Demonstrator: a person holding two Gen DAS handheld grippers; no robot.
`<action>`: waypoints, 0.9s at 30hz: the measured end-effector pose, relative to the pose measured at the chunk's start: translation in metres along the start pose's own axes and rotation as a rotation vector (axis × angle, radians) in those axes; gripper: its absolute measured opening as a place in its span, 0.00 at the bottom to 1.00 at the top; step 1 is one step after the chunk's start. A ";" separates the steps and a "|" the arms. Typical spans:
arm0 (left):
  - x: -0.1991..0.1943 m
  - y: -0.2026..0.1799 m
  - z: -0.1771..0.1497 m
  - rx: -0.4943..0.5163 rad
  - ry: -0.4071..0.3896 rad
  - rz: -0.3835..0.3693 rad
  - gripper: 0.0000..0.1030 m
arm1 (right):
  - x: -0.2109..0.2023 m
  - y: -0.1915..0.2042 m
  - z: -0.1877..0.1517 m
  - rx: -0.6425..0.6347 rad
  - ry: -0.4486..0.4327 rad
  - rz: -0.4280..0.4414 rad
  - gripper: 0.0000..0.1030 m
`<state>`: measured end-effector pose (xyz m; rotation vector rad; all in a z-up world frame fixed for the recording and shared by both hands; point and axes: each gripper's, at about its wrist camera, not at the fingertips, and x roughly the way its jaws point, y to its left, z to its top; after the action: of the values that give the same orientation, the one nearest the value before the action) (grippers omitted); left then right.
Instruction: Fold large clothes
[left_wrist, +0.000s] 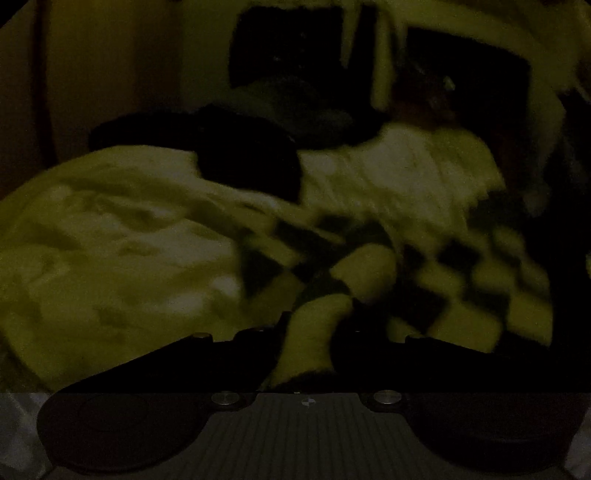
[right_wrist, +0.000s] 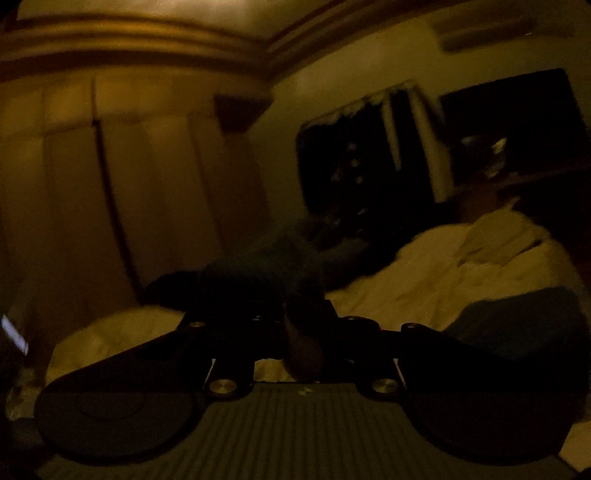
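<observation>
A: On the pale bedding (left_wrist: 110, 236), left wrist view: a checkered cloth (left_wrist: 424, 273), dark and light squares, lay crumpled just right of the bedding's open stretch. A fold of it ran down between the fingers of the left gripper (left_wrist: 306, 343). The fingers stood close on either side of that fold and appeared to pinch it. Frame was dim and smeared.

B: Anything else on the bedding?

A: A dark garment (left_wrist: 243, 155) heaped at the far edge of the bedding, behind the checkered cloth. Its kind could not be told.

B: Right wrist view?

A: Very dark. The right gripper (right_wrist: 303, 332) pointed about level across the same bedding (right_wrist: 461, 266). A narrow dark bunch of fabric (right_wrist: 303, 347) sat between its nearly closed fingers; I judged it gripped. Whether it was part of the checkered cloth or of the dark heap (right_wrist: 258, 273) just beyond the fingertips, I could not tell. Curtains (right_wrist: 129, 184) hung behind the bedding.

B: Handling notes?

A: Judgement only. The cloth looked soft, limp and light; it draped and creased freely and would not hold any shape unaided. It should sag between two holds unless drawn taut. Slipping seemed unlikely on a bunched pinch, but a bunch hides the true edge. Better hold: two corners along one hem, well apart, so the panel hangs flat before being laid on the bedding.
</observation>
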<state>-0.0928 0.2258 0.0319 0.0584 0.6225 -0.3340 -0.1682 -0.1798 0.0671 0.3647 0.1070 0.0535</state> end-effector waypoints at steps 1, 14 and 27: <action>-0.004 0.014 0.006 -0.043 -0.032 0.023 0.65 | -0.006 -0.008 0.004 0.021 -0.027 -0.023 0.20; 0.049 0.146 0.060 -0.407 -0.069 0.343 1.00 | -0.064 -0.133 0.014 0.295 -0.143 -0.401 0.21; 0.014 0.060 0.033 -0.234 0.096 0.011 1.00 | -0.012 -0.108 0.008 0.304 0.146 -0.025 0.85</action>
<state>-0.0442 0.2737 0.0482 -0.1475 0.7522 -0.2473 -0.1760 -0.2842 0.0374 0.6635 0.2652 0.0386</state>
